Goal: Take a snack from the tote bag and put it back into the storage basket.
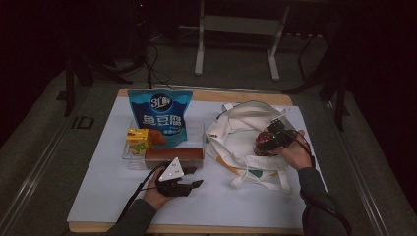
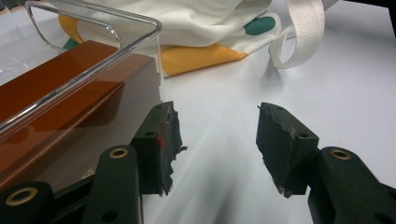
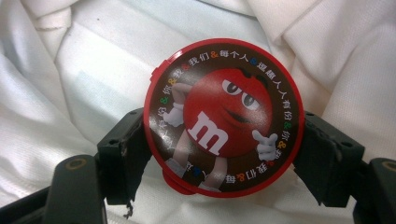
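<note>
Nearest the person, the left gripper [image 1: 189, 178] rests low on the white surface [image 1: 108, 191], its 2 jaws spread with nothing between them; in the left gripper view the torn padding on the jaw faces is visible, and the jaws lie just beside the corner of 1 clear plastic tray [image 2: 93, 70]. The tray holds 1 long brown box [image 1: 173, 155] along its near wall, 1 small yellow carton [image 1: 138, 139] behind it, and 1 blue snack bag [image 1: 160, 117] standing at the back; the bag's large white Chinese characters are legible, its smaller print is not, and its lower part is hidden by the other 2 items. To the right, the right gripper [image 1: 265, 142] is held over 1 white cloth tote bag [image 1: 236, 132], its 2 jaws pinching 1 round red-rimmed M&M's tin [image 3: 224, 116] by its opposite edges. The tin's lid shows the red M&M's character with a white "m" and a ring of small multicoloured Chinese characters with "&" signs. In the high view the tin is largely hidden by the gripper and hand. The tote's green and yellow print is partly folded under. Beyond the surface, the dark room shows metal frame legs [image 1: 199, 54] and cables, hard to make out.
</note>
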The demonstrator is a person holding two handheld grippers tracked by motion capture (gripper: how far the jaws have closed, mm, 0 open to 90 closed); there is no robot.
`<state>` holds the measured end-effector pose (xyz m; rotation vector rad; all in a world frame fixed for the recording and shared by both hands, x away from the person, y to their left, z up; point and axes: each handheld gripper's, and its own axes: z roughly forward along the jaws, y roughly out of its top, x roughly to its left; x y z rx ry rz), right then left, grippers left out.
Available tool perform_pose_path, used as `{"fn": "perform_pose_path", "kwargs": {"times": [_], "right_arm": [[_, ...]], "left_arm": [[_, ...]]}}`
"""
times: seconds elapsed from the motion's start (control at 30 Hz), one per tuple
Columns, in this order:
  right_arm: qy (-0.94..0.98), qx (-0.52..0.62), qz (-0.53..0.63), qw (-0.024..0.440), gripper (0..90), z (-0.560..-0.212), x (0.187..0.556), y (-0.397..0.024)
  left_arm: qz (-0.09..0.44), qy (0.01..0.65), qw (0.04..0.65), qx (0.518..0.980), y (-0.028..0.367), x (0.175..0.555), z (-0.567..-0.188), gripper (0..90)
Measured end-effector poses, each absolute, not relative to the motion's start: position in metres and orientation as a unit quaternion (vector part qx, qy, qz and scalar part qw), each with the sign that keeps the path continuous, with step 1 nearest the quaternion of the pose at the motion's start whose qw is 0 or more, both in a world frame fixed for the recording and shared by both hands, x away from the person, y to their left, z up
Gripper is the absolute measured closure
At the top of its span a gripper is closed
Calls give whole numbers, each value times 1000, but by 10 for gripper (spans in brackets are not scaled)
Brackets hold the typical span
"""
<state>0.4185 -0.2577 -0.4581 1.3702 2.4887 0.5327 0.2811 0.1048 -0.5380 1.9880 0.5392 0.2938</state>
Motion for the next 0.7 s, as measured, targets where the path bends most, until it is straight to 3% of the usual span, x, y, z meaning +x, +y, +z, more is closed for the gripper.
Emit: {"fn": "perform_pose_path", "kwargs": {"times": [0.7], "right_arm": [[865, 447, 184, 136, 258, -442, 413, -245]], "left_arm": [[122, 223, 505, 825, 105, 281, -538, 473]]}}
